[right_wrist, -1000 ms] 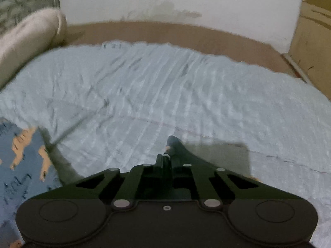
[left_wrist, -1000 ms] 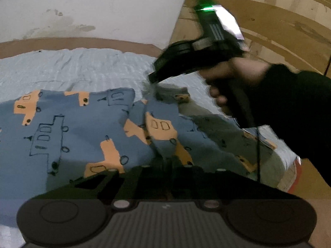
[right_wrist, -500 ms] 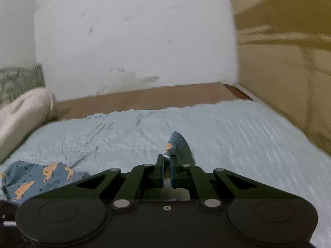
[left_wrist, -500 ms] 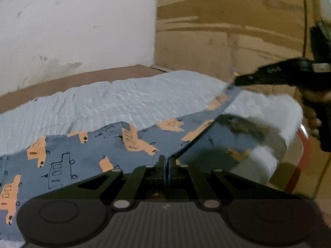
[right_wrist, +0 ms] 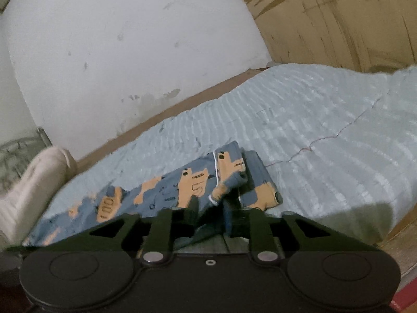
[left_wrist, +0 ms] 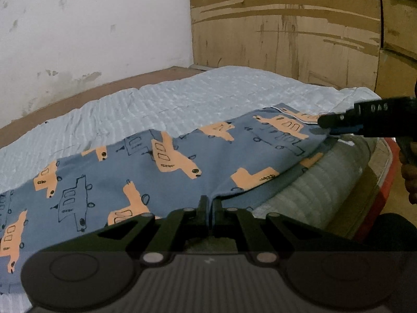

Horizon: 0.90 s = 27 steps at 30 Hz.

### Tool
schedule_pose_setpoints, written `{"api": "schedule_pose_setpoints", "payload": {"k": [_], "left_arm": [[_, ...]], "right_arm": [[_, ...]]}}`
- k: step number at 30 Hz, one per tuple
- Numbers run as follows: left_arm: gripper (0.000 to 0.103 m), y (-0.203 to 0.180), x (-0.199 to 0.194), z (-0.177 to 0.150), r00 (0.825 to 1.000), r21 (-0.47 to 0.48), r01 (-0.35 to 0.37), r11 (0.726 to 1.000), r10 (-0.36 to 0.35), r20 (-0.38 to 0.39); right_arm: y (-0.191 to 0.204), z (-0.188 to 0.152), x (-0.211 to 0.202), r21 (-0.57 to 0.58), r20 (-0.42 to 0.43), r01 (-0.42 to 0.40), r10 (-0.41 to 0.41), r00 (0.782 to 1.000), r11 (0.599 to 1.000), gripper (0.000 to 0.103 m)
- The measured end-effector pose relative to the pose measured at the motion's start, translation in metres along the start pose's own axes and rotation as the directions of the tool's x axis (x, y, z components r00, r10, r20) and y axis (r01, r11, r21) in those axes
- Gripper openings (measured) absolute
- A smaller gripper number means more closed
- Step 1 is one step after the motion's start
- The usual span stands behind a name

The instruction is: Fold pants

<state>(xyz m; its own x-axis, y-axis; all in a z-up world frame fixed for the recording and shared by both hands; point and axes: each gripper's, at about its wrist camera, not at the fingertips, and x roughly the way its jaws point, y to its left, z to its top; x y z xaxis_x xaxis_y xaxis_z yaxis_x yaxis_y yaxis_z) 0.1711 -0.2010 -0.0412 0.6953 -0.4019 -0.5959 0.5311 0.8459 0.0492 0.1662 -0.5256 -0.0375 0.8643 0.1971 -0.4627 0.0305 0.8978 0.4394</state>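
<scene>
Blue pants [left_wrist: 182,161] printed with orange vehicles lie stretched across a light-blue bedspread [left_wrist: 208,96]. At the fabric's near edge my left gripper [left_wrist: 208,204] is shut, pinching the cloth. My right gripper [left_wrist: 325,125] reaches in from the right edge of the left wrist view, its tip at the far end of the pants. Seen from the right wrist, the right gripper [right_wrist: 210,208] has its jaws opening. The folded-over hem of the pants [right_wrist: 229,172] lies loose between the fingers [right_wrist: 194,206], with no pad pressing on it.
A cream bolster [right_wrist: 34,182] lies at the bed's left end. A white wall [right_wrist: 130,52] and brown bed frame run behind; wooden panelling [left_wrist: 286,39] stands to the right. The bed's edge drops off near a red strip [left_wrist: 385,182]. A hand [left_wrist: 409,177] holds the right gripper.
The right gripper swept to the right carrying the pant end, pulling the bunched pants out long and flat, then parted its jaws. The left gripper stayed shut on the cloth.
</scene>
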Motion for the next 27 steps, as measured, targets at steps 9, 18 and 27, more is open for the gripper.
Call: {"api": "schedule_pose_setpoints", "payload": {"k": [9,18,27], "left_arm": [[0.001,-0.002,-0.003,0.003,1.0,-0.005,-0.016,1.0,0.016,0.008],[0.001,-0.007,0.002,0.002,1.0,0.035,-0.007,0.999,0.007,0.005],[0.009,0.003,0.004,0.0,1.0,-0.008,0.027,1.0,-0.027,-0.003]], "right_arm": [[-0.003,0.013,0.02,0.019,0.037,0.049,-0.05,0.998,0.999,0.006],[-0.004,0.007,0.0,-0.07,0.12,0.137,-0.127,0.985,0.988,0.005],[-0.011,-0.006,0.009,-0.087,0.105,0.189,-0.18,0.978,0.978,0.005]]}}
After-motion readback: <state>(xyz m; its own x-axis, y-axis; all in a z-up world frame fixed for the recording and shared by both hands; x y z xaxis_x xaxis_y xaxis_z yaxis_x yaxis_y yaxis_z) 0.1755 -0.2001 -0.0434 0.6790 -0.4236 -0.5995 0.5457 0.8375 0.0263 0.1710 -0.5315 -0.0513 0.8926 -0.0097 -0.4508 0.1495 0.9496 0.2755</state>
